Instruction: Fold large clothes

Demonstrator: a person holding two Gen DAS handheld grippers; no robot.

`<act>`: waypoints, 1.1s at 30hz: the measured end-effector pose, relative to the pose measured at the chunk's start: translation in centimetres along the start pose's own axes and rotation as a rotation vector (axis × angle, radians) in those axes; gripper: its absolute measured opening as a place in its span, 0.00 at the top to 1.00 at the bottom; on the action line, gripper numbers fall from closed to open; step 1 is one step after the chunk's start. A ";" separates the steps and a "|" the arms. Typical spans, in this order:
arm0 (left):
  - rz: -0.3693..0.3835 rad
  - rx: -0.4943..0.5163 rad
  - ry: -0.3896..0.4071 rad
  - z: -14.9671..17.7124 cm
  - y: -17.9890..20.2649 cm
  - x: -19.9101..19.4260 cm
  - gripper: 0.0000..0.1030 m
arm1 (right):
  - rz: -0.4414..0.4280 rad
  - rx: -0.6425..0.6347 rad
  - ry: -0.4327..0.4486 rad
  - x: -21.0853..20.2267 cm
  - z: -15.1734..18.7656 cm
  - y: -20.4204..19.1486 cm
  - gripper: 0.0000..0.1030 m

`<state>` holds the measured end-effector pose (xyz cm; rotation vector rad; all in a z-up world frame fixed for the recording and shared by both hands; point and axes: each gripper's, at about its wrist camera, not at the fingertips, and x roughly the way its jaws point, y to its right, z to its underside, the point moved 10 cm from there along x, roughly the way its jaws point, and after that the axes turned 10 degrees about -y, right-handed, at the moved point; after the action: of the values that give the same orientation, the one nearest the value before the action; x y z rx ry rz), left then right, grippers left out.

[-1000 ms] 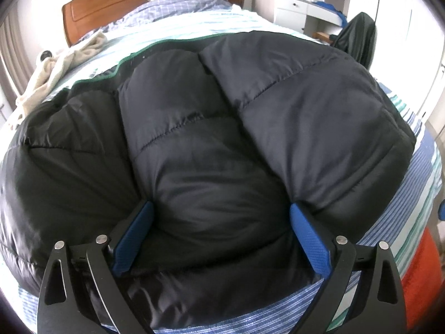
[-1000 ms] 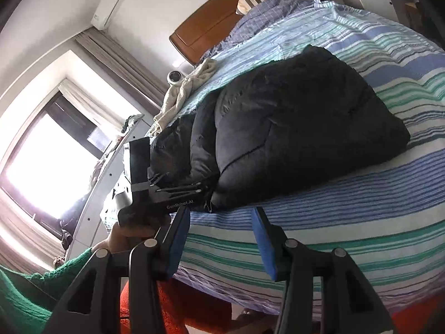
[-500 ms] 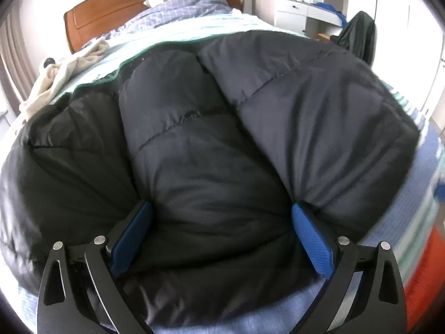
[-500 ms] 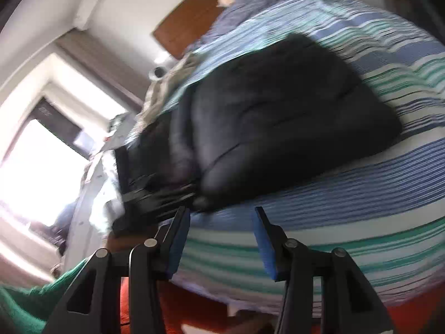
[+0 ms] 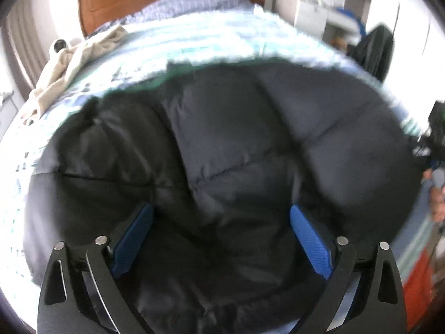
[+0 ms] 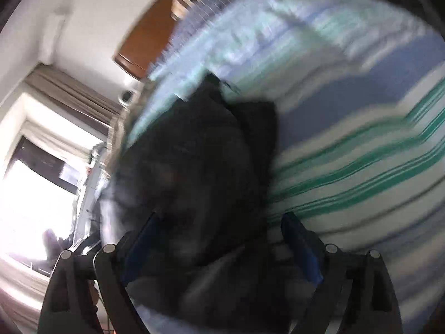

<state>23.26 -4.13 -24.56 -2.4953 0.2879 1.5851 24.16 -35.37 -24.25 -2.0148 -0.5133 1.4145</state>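
A black padded jacket [image 5: 236, 153] is seen lying bunched on the striped bedspread [image 6: 361, 153] of a bed. The left tongs [image 5: 221, 222] are spread wide, with a puffed fold of the jacket bulging between the blue pads [image 5: 308, 236]; whether the pads press on it cannot be told. The right tongs [image 6: 219, 233] are opening, and the jacket's dark edge lies between their fingers, though the view is heavily blurred and no grip can be confirmed. A beige garment [image 5: 69, 64] is noted near the wooden headboard [image 5: 116, 0], well apart from the jacket. No containers are observed.
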 end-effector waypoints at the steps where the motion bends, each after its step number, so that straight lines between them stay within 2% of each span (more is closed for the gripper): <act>1: -0.023 0.030 0.016 0.1 0.1 0.6 0.01 | -0.021 -0.001 0.005 0.2 0.0 -0.2 0.13; 2: -0.032 0.044 0.023 0.3 0.2 1.0 0.01 | -0.066 0.001 -0.008 0.3 0.1 -0.7 0.17; 3: -0.026 0.038 0.022 0.4 0.2 1.2 0.01 | -0.146 0.035 -0.026 0.3 0.2 -1.3 0.56; 4: -0.014 0.022 0.019 0.5 0.0 1.3 0.01 | -0.173 0.077 -0.018 0.0 0.2 -1.2 0.68; 7: -0.005 0.026 0.016 0.6 0.1 1.3 0.01 | -0.188 0.107 0.025 -1.3 0.3 -2.2 0.79; 9: -0.012 0.035 -0.003 0.7 0.0 0.8 0.01 | -0.170 0.079 0.074 -2.9 0.5 -4.3 0.80; 11: 0.006 0.009 -0.041 0.3 -0.7 -0.6 0.11 | -0.146 -0.005 0.140 -5.0 0.8 -8.2 0.80; 12: 0.044 -0.017 -0.031 -0.2 -1.1 -2.4 0.18 | -0.136 -0.054 0.166 -5.9 1.0 -10.4 0.80; 15: 0.158 -0.055 0.088 -3.4 -1.7 -9.6 0.17 | -0.060 -0.225 0.217 -7.2 1.6 -17.0 0.80; 17: 0.249 -0.022 0.157 -5.9 -1.1 -14.7 0.10 | 0.019 -0.362 0.245 -7.1 2.4 -21.6 0.80; 18: 0.278 0.001 0.170 -6.6 -0.7 -16.3 0.05 | 0.059 -0.429 0.259 -6.7 2.9 -23.8 0.80; 20: 0.341 0.089 0.173 -8.2 0.9 -19.4 0.04 | 0.120 -0.544 0.273 -5.6 4.1 -27.6 0.80; 22: 0.390 0.164 0.120 -9.1 2.4 -20.4 0.04 | 0.156 -0.641 0.275 -4.0 6.0 -30.8 0.80; 24: 0.380 0.199 0.063 -9.7 2.9 -19.9 0.04 | 0.198 -0.730 0.272 -2.0 7.8 -33.2 0.80; 27: 0.307 0.217 0.018 -10.5 2.7 -18.7 0.04 | 0.274 -0.860 0.275 0.7 10.4 -35.5 0.80; 29: 0.226 0.224 -0.045 -10.4 2.4 -17.1 0.04 | 0.348 -0.963 0.291 1.4 11.9 -36.5 0.80; 33: 0.061 0.251 -0.098 -10.5 1.6 -14.3 0.05 | 0.424 -1.090 0.304 3.0 14.1 -37.3 0.80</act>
<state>26.06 -7.25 -7.24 -2.2327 0.5188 1.5784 13.26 -2.40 -4.37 -3.2978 -0.8713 1.0749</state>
